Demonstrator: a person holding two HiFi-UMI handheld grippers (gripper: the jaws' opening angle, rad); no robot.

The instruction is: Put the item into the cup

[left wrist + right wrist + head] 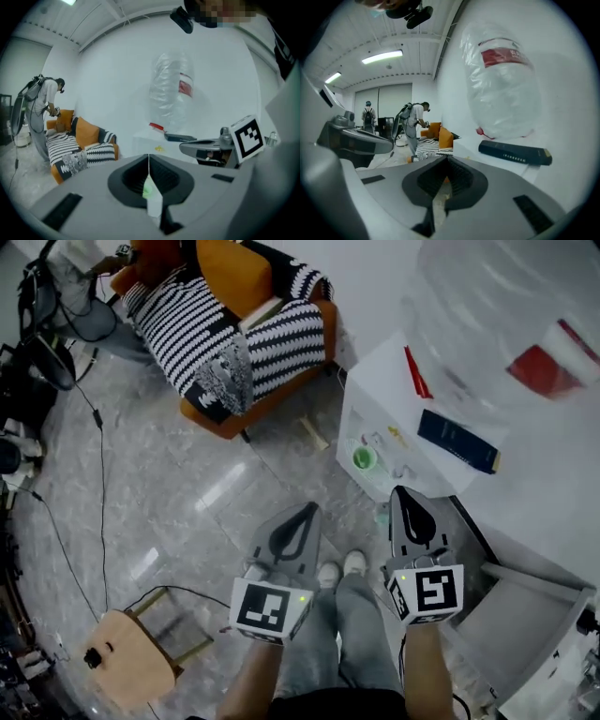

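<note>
Left gripper (307, 512), right gripper (403, 495) side by side, both pressed together, empty, green cup (364, 459) on table (377, 390) ahead

The person wears grey trousers (354, 638) and white shoes (339, 568), low in the middle of the frame. The left gripper (308, 510) and right gripper (401, 493) are grey, with black ridged pads (133, 177) inside. Each has a white cube (267, 608) with black square marks and a tiny green light.
</note>
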